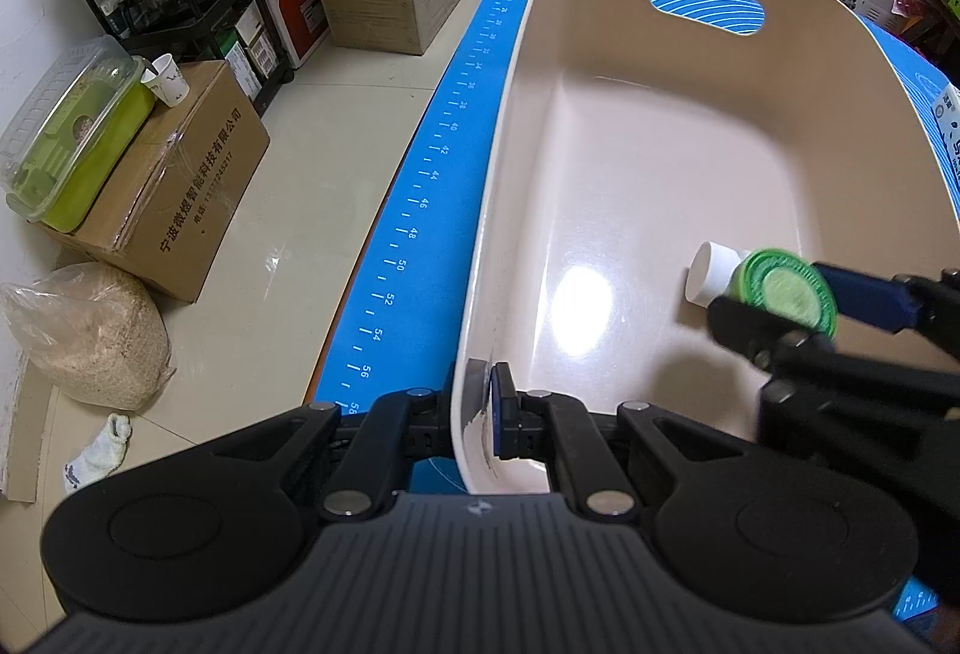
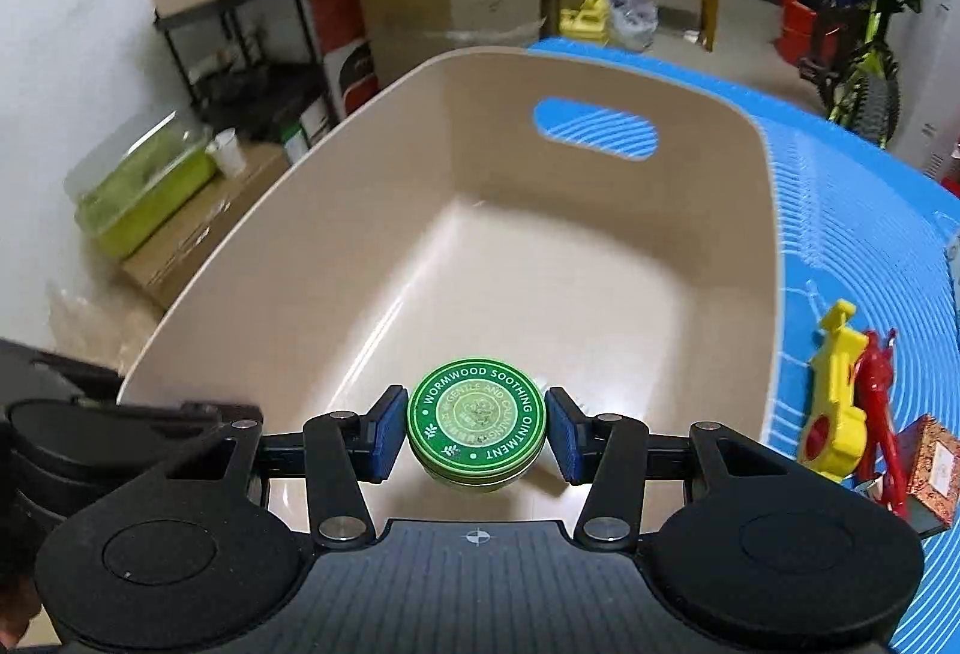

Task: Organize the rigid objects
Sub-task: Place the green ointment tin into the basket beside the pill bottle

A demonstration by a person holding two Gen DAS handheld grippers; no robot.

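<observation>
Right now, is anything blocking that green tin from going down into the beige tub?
Nothing visible blocks it. The right claw holds the green tin over the tub, whose floor is mostly bare. Only a small white jar lies inside, partly under the tin. The left claw only pinches the tub's rim.

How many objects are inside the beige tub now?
1: a white bottle lies on the floor of the beige tub. The green tin hangs above it, gripped in the right tongs, and may hide more.
</observation>
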